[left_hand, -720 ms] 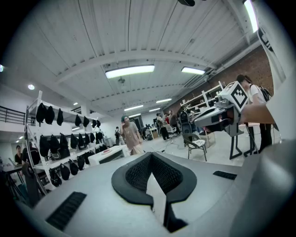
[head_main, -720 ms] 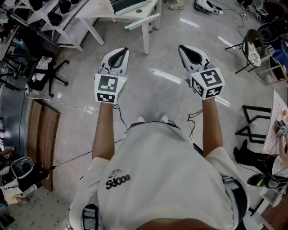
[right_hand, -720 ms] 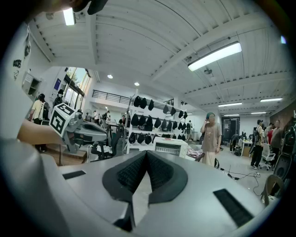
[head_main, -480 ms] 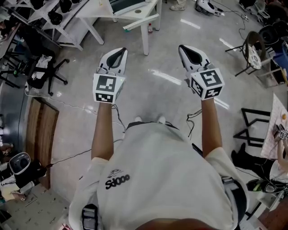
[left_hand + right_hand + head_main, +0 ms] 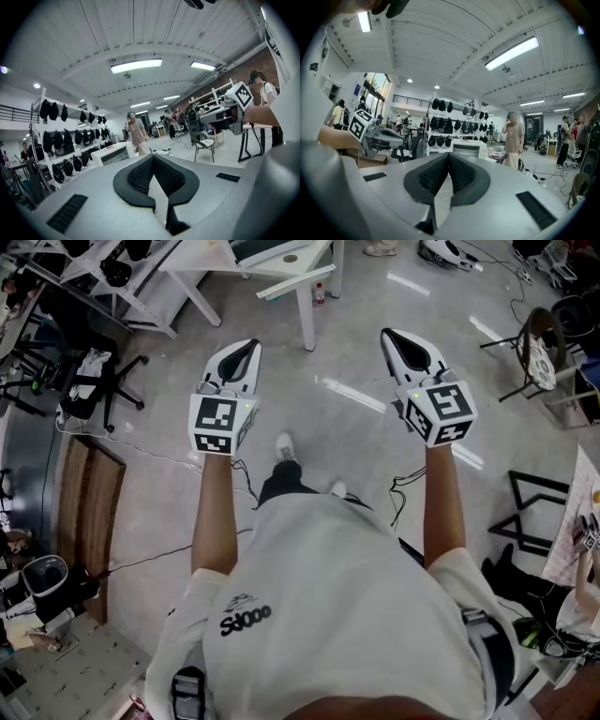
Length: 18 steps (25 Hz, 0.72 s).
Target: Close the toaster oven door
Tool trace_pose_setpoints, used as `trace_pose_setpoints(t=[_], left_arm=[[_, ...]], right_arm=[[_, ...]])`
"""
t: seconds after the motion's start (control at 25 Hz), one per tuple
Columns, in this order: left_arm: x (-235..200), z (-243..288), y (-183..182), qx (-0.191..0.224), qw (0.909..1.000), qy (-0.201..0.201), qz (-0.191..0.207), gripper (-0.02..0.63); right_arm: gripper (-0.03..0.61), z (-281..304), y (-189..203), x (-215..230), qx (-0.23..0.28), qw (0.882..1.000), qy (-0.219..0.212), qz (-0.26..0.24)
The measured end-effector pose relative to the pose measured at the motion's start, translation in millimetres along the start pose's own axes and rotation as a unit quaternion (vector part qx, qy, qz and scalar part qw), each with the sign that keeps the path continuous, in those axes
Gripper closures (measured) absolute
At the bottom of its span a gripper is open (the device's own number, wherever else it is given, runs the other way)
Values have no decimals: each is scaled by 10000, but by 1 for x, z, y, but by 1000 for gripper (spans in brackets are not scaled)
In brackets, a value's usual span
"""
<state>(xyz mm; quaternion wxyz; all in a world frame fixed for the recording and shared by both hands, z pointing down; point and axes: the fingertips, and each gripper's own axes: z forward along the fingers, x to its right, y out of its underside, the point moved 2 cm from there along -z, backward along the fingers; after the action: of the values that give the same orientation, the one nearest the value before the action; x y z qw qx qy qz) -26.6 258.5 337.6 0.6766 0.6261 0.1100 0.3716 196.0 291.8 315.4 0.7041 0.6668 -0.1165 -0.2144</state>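
In the head view I hold both grippers out in front of me over a grey floor, side by side and apart. My left gripper (image 5: 246, 345) and my right gripper (image 5: 389, 334) are both shut, with nothing between the pads. In the left gripper view the left gripper (image 5: 152, 157) has its jaws meeting at the tip. In the right gripper view the right gripper (image 5: 448, 154) looks the same. A white box-shaped appliance with a dark front (image 5: 114, 153) (image 5: 465, 148), perhaps the toaster oven, stands far ahead on a table. Its door cannot be made out.
A white table (image 5: 302, 277) stands ahead, with a small bottle (image 5: 320, 292) by its leg. An office chair (image 5: 94, 381) and a wooden panel (image 5: 86, 512) are at left, and black frames (image 5: 536, 512) and a chair (image 5: 541, 343) at right. A person (image 5: 137, 133) stands far off by the racks.
One foot in a white shoe has stepped forward below the grippers, and the floor has shifted slightly in view. Both grippers stay shut and held out as before.
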Motion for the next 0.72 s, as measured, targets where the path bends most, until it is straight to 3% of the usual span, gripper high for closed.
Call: trace_pose_setpoints(t=[0.24, 0.72], left_arm=[[-53, 57, 23, 42, 9999, 49, -95, 598], [-265, 219, 21, 257, 9995, 204, 43, 598]], right_arm=[[571, 67, 11, 24, -120, 9999, 49, -35], [571, 301, -43, 99, 71, 9990, 420, -122]])
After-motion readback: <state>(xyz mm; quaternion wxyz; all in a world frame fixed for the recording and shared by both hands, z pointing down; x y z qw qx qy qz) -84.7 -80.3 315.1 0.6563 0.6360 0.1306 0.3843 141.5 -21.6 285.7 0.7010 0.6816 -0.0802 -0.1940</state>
